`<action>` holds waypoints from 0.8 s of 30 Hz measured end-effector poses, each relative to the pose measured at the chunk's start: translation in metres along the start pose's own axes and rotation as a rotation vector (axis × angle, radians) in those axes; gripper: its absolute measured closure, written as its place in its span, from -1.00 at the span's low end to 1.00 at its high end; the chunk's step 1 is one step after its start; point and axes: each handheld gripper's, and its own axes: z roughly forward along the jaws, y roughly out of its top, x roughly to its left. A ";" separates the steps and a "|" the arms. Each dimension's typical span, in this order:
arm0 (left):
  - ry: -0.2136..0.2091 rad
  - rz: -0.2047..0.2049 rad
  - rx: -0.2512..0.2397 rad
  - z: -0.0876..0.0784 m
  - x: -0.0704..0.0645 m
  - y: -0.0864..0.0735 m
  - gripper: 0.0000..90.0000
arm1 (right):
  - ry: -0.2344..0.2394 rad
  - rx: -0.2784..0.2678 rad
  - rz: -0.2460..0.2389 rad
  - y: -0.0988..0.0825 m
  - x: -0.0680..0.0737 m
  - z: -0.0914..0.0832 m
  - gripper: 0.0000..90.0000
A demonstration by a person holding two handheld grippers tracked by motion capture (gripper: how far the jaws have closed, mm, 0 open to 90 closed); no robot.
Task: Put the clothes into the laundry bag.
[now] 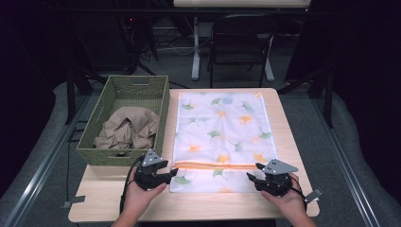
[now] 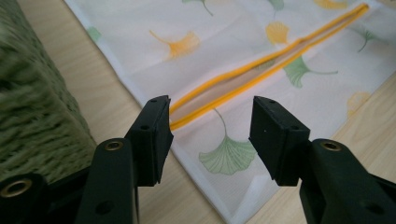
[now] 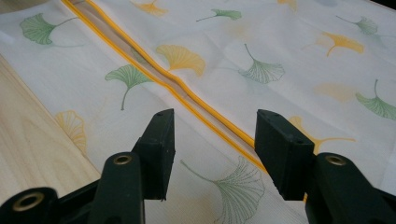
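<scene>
Near table's front edge, laundry bag (image 1: 222, 132) lies flat, orange zipper slit (image 1: 215, 165) facing grippers. Left gripper (image 1: 166, 174) and right gripper (image 1: 255, 176) sit at slit's ends, jaws apart, empty, likely poised to spread opening. Basket (image 1: 158, 101) with beige cloth (image 1: 127, 127) alongside.

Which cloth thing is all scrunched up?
The beige cloth inside the green woven basket is the crumpled one. The leaf-print bag with the yellow-edged opening lies spread flat on the table instead.

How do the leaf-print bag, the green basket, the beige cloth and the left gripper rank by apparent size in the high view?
1. Leaf-print bag
2. Green basket
3. Beige cloth, bunched in the basket
4. Left gripper, though it sits nearest the camera
</scene>
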 end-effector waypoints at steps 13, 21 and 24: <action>0.061 -0.014 -0.020 -0.048 0.024 0.046 -0.07 | 0.002 -0.002 0.014 0.000 -0.003 -0.002 0.07; 0.126 -0.065 -0.025 -0.060 0.062 0.068 -0.14 | -0.045 -0.011 0.001 0.002 -0.003 -0.002 0.00; 0.152 -0.094 -0.026 -0.061 0.074 0.073 -0.14 | -0.047 -0.009 -0.002 0.002 -0.004 -0.002 -0.03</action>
